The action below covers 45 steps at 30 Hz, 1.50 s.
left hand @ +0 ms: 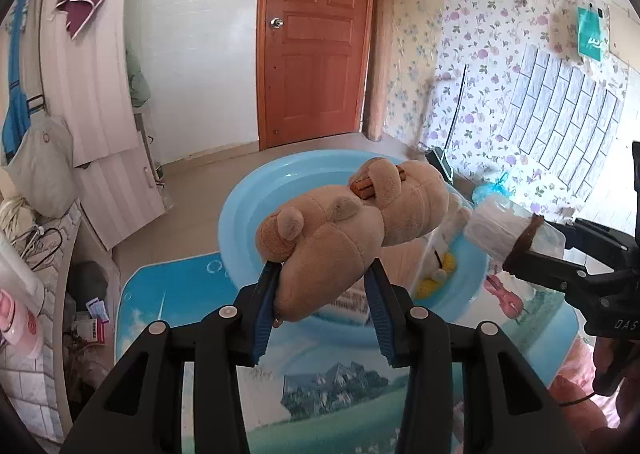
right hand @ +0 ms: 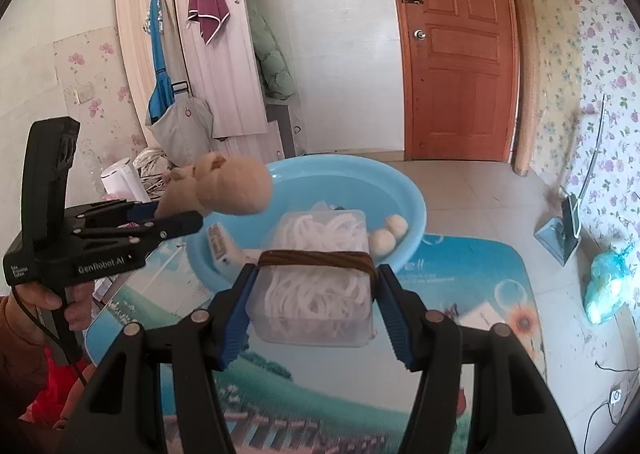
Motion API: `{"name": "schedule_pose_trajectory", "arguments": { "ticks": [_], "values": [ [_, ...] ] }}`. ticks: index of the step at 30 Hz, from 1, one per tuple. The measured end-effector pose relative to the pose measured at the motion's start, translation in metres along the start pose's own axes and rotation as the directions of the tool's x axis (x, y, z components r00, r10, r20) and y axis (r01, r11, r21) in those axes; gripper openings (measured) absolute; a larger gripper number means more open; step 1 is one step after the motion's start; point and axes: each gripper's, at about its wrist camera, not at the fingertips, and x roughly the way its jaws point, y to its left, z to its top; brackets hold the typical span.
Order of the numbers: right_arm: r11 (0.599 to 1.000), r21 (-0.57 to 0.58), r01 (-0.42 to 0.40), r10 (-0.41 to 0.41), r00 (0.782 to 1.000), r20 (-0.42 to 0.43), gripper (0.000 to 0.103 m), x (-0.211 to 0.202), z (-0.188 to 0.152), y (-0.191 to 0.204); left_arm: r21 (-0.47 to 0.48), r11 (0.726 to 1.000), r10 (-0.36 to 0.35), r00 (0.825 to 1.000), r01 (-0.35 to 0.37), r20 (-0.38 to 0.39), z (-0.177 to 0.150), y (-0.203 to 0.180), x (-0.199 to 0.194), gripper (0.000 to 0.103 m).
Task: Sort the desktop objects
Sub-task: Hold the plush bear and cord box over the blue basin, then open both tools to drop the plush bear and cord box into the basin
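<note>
Left wrist view: the tan plush bear toy (left hand: 340,230) is pinched in the left gripper (left hand: 324,306) jaws above the round light-blue plastic basin (left hand: 240,210). At 3 o'clock, the clear plastic box of white cord (right hand: 316,278) is clamped by the right gripper (right hand: 316,306). Several items already lie in the basin; these two are judged still undelivered, above the picture-printed worktop (right hand: 280,386).
</note>
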Motion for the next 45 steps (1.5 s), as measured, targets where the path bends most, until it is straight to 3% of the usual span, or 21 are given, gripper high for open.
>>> {"name": "schedule_pose_trajectory", "arguments": {
  "ticks": [15, 19, 22, 25, 30, 35, 45],
  "values": [
    [0.999, -0.032, -0.002, 0.001, 1.0, -0.016, 0.058, 0.047, 0.014, -0.011, -0.029, 0.999, -0.03, 0.998, 0.029, -0.047, 0.003, 0.01, 0.048, 0.046],
    [0.998, -0.056, 0.004, -0.004, 1.0, -0.007, 0.059, 0.053, 0.017, -0.008, -0.004, 1.0, -0.027, 0.999, 0.027, -0.043, 0.002, 0.007, 0.05, 0.062],
    [0.999, -0.048, 0.002, -0.002, 1.0, 0.007, 0.073, 0.053, 0.018, -0.009, 0.015, 1.0, -0.01, 0.999, 0.01, -0.038, 0.003, 0.003, 0.049, 0.073],
    [0.999, -0.039, 0.008, -0.008, 1.0, 0.012, 0.076, 0.051, 0.019, -0.011, 0.021, 1.0, -0.007, 0.999, 0.008, -0.037, 0.004, -0.002, 0.048, 0.078],
    [1.0, -0.023, 0.02, -0.019, 0.999, 0.044, 0.076, 0.036, 0.018, -0.018, 0.026, 1.0, -0.002, 0.999, 0.003, -0.04, 0.006, -0.007, 0.045, 0.082],
    [0.998, -0.009, 0.061, -0.061, 0.996, 0.073, 0.076, 0.014, 0.017, -0.03, 0.046, 0.999, -0.002, 1.0, 0.003, -0.009, 0.008, -0.02, 0.033, 0.098],
    [0.985, 0.057, 0.164, -0.168, 0.982, 0.083, 0.076, -0.031, -0.008, -0.066, 0.108, 0.994, -0.034, 0.999, 0.033, 0.011, 0.01, -0.061, 0.014, 0.101]
  ]
}}
